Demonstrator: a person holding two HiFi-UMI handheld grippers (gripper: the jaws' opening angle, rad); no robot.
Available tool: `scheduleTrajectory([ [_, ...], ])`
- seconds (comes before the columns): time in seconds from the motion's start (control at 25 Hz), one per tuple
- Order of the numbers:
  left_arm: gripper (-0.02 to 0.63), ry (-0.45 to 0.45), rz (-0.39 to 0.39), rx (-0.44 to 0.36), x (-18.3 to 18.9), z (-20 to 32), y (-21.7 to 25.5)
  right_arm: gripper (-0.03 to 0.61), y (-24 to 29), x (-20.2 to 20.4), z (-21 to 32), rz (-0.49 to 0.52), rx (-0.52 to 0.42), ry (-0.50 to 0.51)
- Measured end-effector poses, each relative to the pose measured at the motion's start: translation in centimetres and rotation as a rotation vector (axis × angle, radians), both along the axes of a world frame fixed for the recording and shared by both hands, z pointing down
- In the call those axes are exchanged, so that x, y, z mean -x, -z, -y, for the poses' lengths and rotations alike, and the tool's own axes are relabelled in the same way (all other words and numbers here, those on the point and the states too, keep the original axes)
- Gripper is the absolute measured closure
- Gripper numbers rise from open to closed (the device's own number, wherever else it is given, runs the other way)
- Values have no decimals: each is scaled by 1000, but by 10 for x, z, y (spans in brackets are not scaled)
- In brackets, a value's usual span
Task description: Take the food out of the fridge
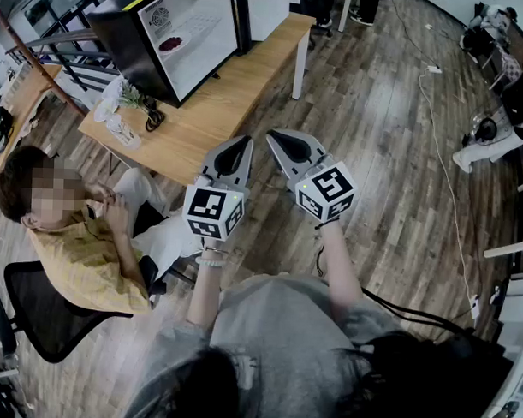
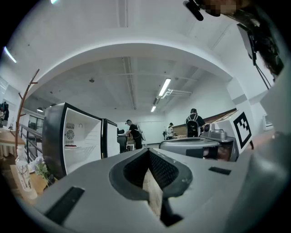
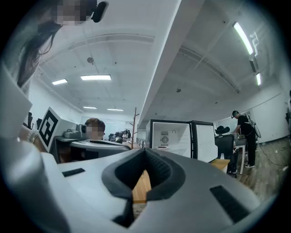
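Dark red food (image 1: 171,44) sits on a shelf in the open fridge (image 1: 130,45), far from both claws. The left gripper (image 1: 244,143) and right gripper (image 1: 272,137) are squeezed closed, holding nothing. Reaching looks like the job now: go close, then open one claw.

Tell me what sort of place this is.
Probably an open office or lab workspace: a mini fridge stands on a wooden desk, someone sits in an office chair, and a cable trails across the floor.
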State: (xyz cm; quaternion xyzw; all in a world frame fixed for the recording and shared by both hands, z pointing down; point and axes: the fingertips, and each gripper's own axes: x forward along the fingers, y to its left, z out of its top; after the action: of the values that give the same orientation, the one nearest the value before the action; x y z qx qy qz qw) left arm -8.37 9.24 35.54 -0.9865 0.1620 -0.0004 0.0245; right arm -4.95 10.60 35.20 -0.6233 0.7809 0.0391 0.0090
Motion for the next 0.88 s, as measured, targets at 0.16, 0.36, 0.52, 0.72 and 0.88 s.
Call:
scheduleTrajectory([
  [0.16, 606, 1, 2, 2, -4, 1, 0, 569, -2, -2, 1, 5, 3, 7],
  [0.36, 606, 6, 6, 4, -7, -4, -3, 569, -3, -4, -3, 7, 0, 16],
  [0.52, 606, 13, 8, 7, -8, -8, -5, 569, -4, -5, -7, 4, 1, 23],
  [0.72, 606, 35, 5, 15, -9, -7, -5, 569, -2, -9, -7, 16, 1, 36],
  [0.88, 606, 58, 8, 32, -12, -6, -9, 569, -4, -14, -7, 21, 16, 55],
])
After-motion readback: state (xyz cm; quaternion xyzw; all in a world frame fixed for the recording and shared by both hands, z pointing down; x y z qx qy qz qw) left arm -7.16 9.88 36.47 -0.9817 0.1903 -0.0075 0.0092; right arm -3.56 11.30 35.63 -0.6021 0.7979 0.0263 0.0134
